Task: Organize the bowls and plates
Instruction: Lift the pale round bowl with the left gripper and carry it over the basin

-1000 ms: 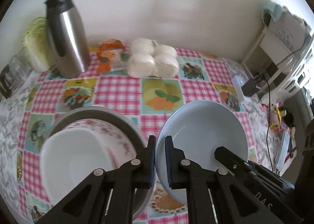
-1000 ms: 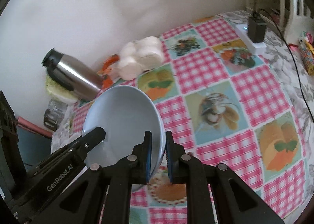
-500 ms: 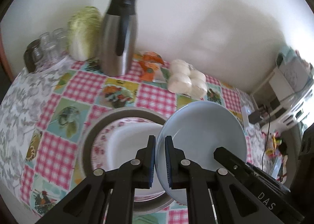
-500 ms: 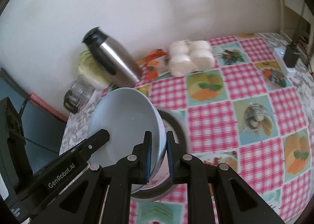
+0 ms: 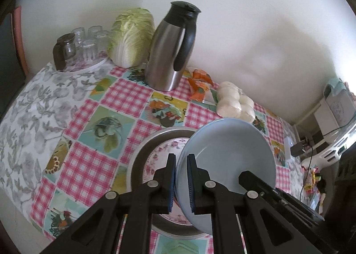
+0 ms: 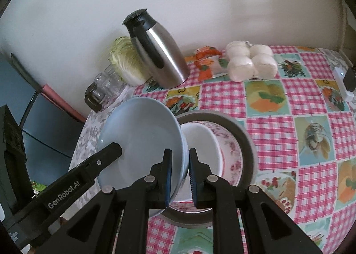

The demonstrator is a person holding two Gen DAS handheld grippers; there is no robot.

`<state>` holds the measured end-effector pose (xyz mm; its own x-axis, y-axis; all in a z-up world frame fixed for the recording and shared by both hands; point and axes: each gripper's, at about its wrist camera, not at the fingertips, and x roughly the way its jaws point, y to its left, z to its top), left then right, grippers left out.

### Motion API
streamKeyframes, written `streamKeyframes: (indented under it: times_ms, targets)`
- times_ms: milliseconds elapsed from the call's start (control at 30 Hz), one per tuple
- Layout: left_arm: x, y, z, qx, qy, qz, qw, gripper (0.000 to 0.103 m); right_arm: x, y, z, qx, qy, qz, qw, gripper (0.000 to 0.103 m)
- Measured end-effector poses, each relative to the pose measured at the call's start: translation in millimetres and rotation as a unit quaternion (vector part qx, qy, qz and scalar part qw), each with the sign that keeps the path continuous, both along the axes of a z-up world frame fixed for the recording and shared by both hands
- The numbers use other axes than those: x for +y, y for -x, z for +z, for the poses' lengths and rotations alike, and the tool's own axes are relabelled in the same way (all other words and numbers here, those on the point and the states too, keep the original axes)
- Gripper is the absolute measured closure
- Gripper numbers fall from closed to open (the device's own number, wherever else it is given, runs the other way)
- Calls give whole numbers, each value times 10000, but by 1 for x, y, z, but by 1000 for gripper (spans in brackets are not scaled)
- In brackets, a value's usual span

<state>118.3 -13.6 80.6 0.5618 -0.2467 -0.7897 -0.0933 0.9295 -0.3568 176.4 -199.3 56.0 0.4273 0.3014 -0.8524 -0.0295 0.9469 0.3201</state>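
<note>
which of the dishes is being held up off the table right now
The plain blue bowl, pinched at its rim by both grippers. The floral bowl and grey plate sit stacked below.

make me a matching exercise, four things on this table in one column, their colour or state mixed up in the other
Things:
1. bowl
2. jug
3. cabbage
4. glasses

Descriptions:
a. pale green, against the wall
b. light blue, gripped at the rim from both sides
c. clear, upside down on a round tray
d. shiny steel with a black handle

Pairs: 1-b, 2-d, 3-a, 4-c
</note>
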Motion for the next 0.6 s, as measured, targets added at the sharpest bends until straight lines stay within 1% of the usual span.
streamKeyframes:
  times_ms: [200, 600]
  targets:
    - [8, -3, -5, 73, 77, 46, 9999, 92, 9, -3, -7, 86, 45, 31, 9999, 86]
    - [-4, -7, -11, 147, 158, -159, 9996, 92, 0, -4, -7, 120, 177, -113, 9997, 86]
